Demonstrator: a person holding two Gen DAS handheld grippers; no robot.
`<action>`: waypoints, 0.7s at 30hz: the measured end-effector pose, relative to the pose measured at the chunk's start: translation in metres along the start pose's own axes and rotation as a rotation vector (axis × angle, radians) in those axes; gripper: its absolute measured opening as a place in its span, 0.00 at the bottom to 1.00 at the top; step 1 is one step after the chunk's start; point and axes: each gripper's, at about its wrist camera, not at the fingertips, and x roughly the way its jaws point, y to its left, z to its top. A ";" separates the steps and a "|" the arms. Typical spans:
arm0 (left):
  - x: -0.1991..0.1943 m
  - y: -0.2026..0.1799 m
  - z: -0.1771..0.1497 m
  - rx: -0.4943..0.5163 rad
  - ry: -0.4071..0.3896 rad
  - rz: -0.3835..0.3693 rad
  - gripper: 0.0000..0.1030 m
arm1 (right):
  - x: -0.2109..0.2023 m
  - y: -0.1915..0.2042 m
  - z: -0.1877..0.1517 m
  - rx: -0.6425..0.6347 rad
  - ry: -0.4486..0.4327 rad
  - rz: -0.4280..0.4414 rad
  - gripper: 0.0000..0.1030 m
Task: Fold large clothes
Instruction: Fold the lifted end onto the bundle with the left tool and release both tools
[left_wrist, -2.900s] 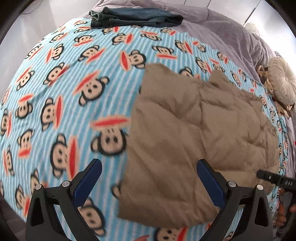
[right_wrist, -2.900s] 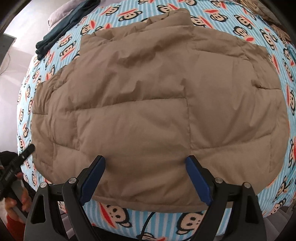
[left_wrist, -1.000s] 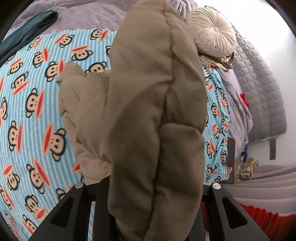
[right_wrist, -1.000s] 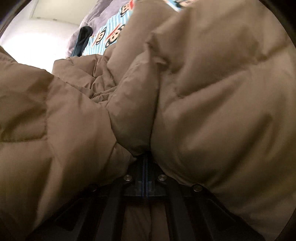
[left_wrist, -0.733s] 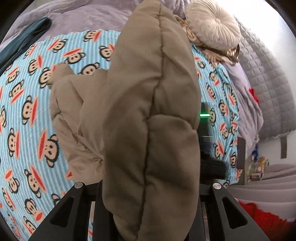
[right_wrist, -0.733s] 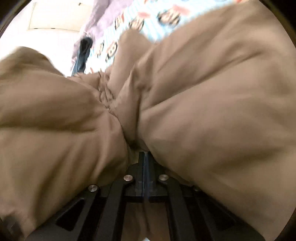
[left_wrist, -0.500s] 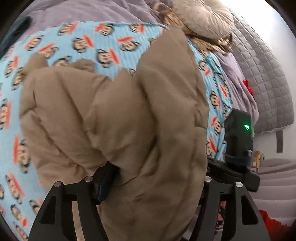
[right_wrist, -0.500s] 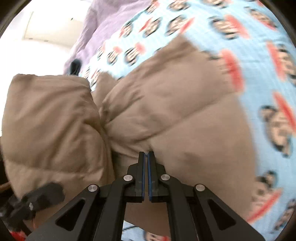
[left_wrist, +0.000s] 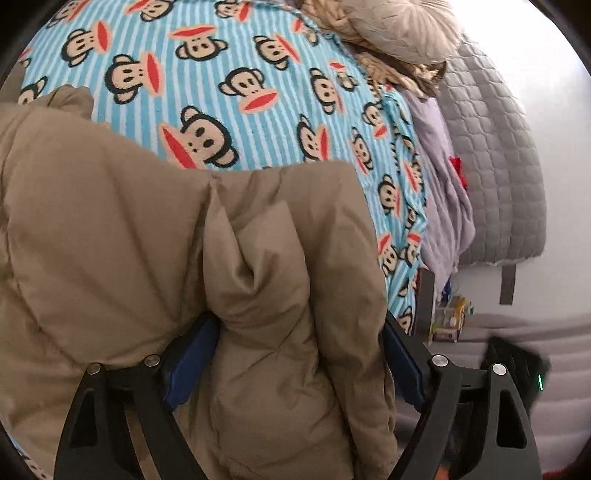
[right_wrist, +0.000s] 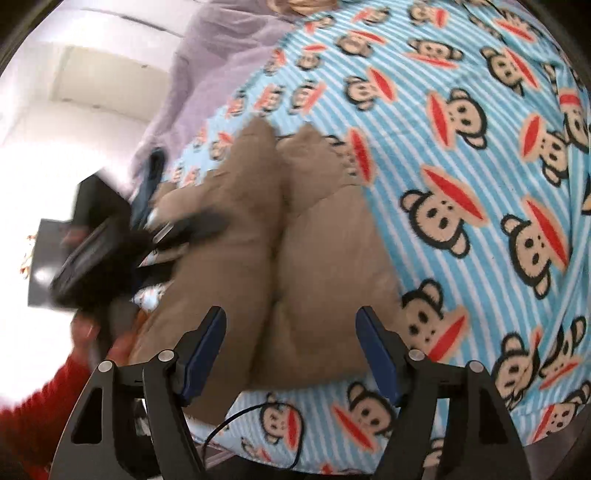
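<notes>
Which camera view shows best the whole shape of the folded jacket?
The right wrist view: the jacket lies there as a doubled bundle on the monkey blanket, with most of its outline visible. The left wrist view shows only a close puffy part that fills the lower frame, its edges cut off.

Jacket: tan quilted cloth, matt, puffy w/ stitched seams; blanket under it is fuzzy fleece, blue-striped w/ monkey print, soft nap. Left gripper & right gripper: matt black plastic frames w/ shiny metal screws, pads smooth blue, rubbery-looking. Round cushion is cream pleated cloth, grey cover is quilted in squares, matt; lilac sheet smooth cloth; sleeve is red knit, ribbed.
</notes>
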 end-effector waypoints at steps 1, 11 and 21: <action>0.002 -0.001 0.005 -0.004 0.005 0.007 0.83 | -0.004 0.006 -0.003 -0.024 0.004 0.011 0.74; 0.008 -0.018 0.022 0.047 0.022 0.095 0.83 | 0.011 0.085 -0.040 -0.281 0.047 -0.047 0.79; -0.095 0.019 0.006 0.162 -0.326 0.482 0.83 | 0.032 0.001 -0.031 -0.006 0.023 -0.242 0.16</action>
